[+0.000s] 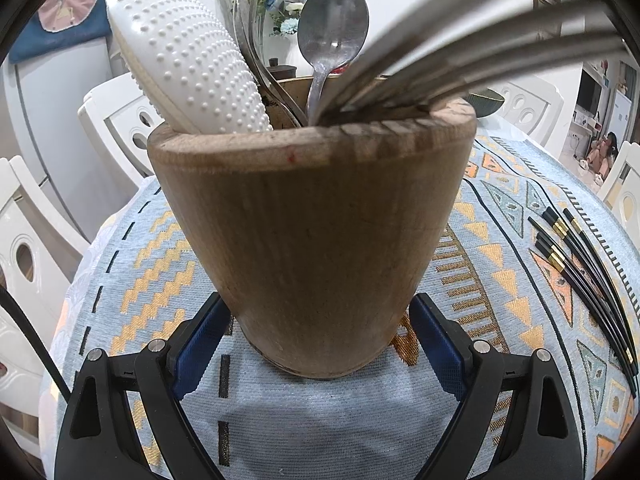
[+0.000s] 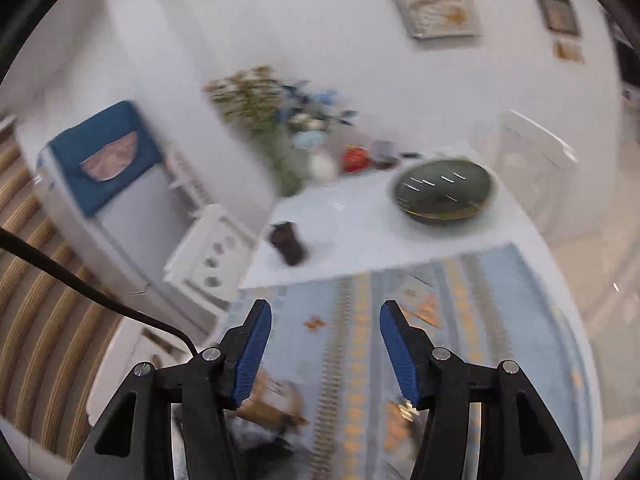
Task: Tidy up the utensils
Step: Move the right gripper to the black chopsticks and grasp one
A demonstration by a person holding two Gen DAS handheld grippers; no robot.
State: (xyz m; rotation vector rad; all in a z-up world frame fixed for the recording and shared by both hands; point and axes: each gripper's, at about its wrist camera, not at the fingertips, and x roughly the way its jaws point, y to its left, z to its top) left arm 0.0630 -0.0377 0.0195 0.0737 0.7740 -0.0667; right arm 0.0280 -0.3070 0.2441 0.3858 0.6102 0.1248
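Observation:
A wooden utensil holder (image 1: 316, 236) stands upright on the patterned tablecloth (image 1: 152, 264). It holds a white dotted rice paddle (image 1: 188, 60), a metal spoon (image 1: 332, 28), other metal cutlery (image 1: 250, 52) and several dark sticks (image 1: 472, 36) leaning right. My left gripper (image 1: 320, 340) is shut on the holder's base, one blue pad on each side. Several black chopsticks (image 1: 584, 268) lie on the cloth to the right. My right gripper (image 2: 326, 344) is open and empty, high above the table; its view is blurred.
White chairs (image 1: 120, 120) stand around the table. A dark green bowl (image 2: 444, 190), a dark cup (image 2: 288, 242), a red object (image 2: 354, 158) and a vase of flowers (image 2: 276, 112) sit at the far end. A fridge (image 2: 108, 184) stands to the left.

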